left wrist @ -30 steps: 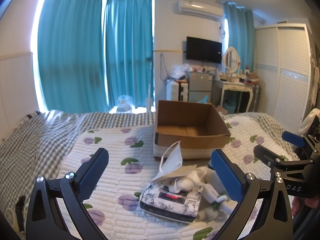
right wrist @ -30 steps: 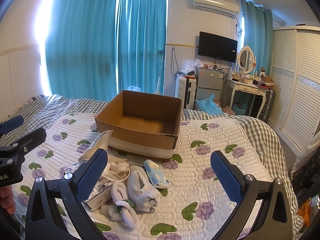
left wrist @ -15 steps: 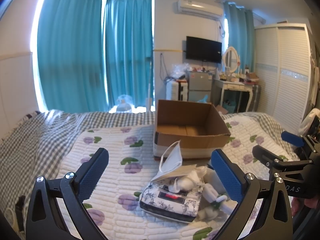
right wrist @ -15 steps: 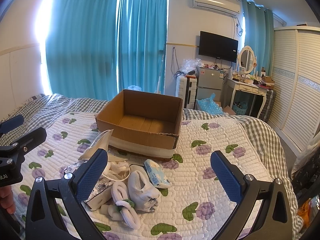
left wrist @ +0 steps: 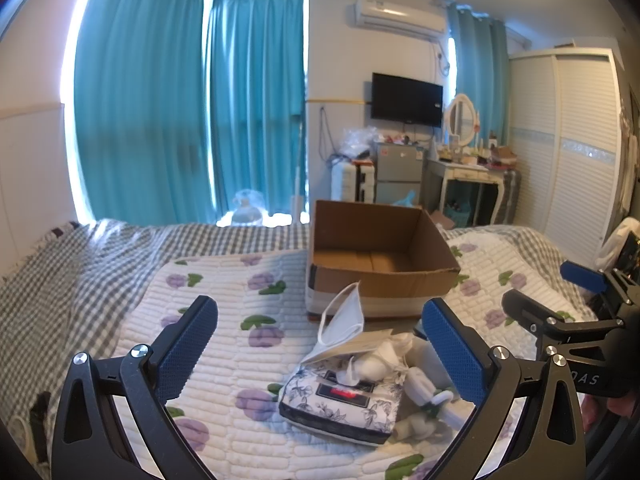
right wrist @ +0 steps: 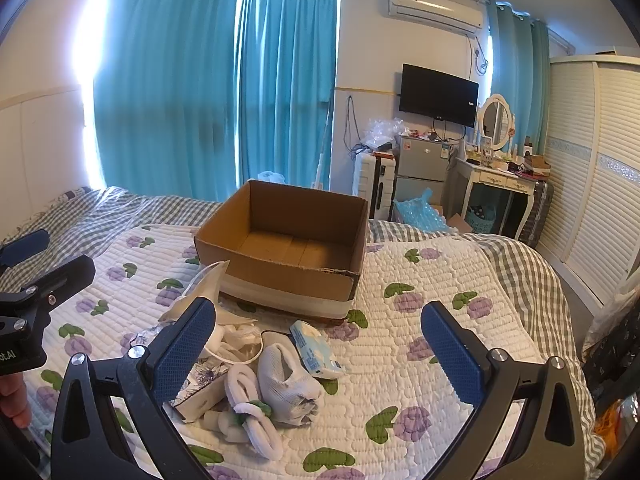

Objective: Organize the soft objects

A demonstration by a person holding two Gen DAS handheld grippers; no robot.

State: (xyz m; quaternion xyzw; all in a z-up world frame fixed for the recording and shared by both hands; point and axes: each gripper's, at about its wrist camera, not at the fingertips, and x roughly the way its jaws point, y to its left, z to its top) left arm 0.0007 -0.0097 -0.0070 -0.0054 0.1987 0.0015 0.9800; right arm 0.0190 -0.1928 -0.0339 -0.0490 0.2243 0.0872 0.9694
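Cardboard box (right wrist: 294,248) sat empty; nothing had moved, so we held both tongs (left wrist: 320,354) (right wrist: 318,354) wide before it, sorting unstarted.

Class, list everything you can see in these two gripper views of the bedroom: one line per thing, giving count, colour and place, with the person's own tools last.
Cardboard box: one, brown, empty, on the bed behind the pile.
Face mask: one, white, propped up before the box.
Floral pouch: one, white and dark print, left of the pile.
Tissue pack: one, pale blue, right of the pile.
Mesh bag: one, white, middle of the pile.
Rolled socks: one bundle, white with green, nearest the camera.
Quilt: one, white with purple flowers, over the bed.
Curtains: teal, at the window.
Television: one, black, on the wall.
Left gripper: open, above the pouch.
Right gripper: open, above the pile.
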